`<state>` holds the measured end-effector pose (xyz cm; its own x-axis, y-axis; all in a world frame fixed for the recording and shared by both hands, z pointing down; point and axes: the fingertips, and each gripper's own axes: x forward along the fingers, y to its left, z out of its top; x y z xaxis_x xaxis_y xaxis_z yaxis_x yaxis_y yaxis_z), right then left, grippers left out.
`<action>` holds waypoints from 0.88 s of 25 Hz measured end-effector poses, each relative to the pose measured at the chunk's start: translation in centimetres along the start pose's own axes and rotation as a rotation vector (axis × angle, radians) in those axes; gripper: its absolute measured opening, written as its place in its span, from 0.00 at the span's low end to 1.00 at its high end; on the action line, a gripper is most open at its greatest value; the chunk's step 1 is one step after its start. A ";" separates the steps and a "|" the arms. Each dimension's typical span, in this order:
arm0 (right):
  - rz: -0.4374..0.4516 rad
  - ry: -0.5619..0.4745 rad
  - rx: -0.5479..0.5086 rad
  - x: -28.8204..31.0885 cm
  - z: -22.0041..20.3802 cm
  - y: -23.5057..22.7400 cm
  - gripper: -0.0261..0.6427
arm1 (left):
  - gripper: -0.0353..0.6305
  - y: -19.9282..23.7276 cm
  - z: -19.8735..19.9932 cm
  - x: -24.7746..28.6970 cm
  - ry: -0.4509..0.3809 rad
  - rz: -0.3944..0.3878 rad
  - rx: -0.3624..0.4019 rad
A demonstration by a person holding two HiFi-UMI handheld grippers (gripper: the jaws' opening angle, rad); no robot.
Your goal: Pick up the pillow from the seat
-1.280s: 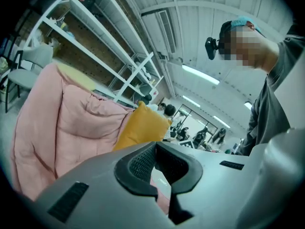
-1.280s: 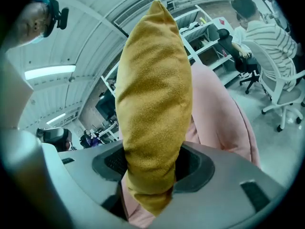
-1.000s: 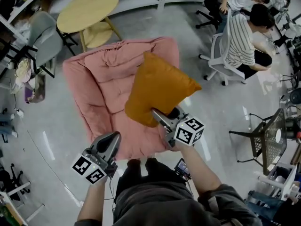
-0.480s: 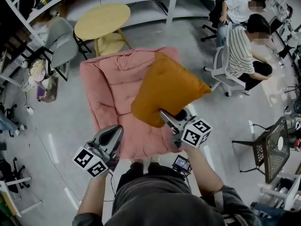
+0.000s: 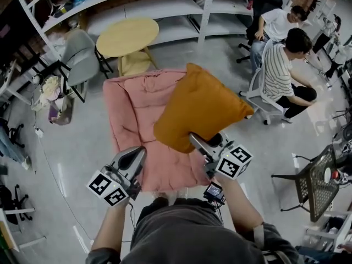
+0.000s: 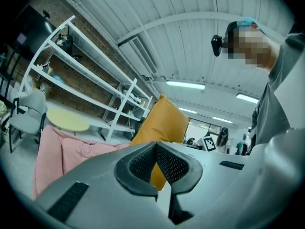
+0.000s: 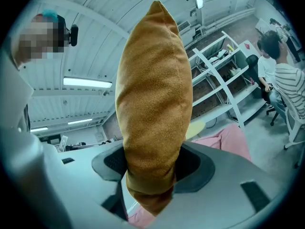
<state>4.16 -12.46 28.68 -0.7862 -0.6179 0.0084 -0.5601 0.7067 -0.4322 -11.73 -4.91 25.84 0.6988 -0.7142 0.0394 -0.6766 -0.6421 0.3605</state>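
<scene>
**Change noted.** Compared with the two earlier head views, both tools stood higher and the pillow had come up with the right one, showing more of the seat beneath it. The right tool's pinch looked the same throughout. Judgement: the pillow hung free of the seat, so the pick-up was as good as done and only a steady hold remained.

**Items, left to right (head view)**

- Grey chair (image 5: 77, 56): one, at the far left, with loose clutter beside it.
- Shelving (image 5: 137, 1): one white run along the back wall.
- Round yellow desk (image 5: 127, 36): one, just behind the seat.
- Seat (image 5: 135, 109): one, pink and padded, low on the floor, with nothing resting on the part that showed.
- Left tool (image 5: 137, 154): one, near the seat's front edge. Its jaws were pressed together with nothing between them; the pillow showed only beyond them.
- Pillow (image 5: 201, 106): one, mustard-orange, held upright in the air above the seat's right half and gripped at its lower corner.
- Right tool (image 5: 199, 143): one, jaws spread part-way and pinching the pillow's lower corner. The fabric bulged between the pads and a tail of it hung below.
- Seated people (image 5: 283, 65): two, at the upper right, well apart from the seat.
- White office chair (image 5: 257, 95): one, under the nearer person.
- Black mesh chair (image 5: 313, 183): one, at the right edge.

**Totals.** Tools two, pillow one, seat one, desk one, chairs three, people seated two.
</scene>
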 end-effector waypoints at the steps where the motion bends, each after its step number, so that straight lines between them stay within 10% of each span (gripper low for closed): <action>1: 0.007 -0.002 -0.006 0.0 0.4 0.3 0.43 | 0.07 -0.1 0.2 0.0 -0.005 -0.001 0.004; 22: 0.115 -0.040 -0.119 2.4 7.2 8.0 0.43 | 0.07 0.1 2.6 -1.8 -0.076 -0.011 0.016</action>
<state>-0.30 -10.75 18.74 -0.8372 -0.5421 -0.0721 -0.4958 0.8080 -0.3183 -13.66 -4.40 23.41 0.6868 -0.7260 -0.0355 -0.6732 -0.6538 0.3454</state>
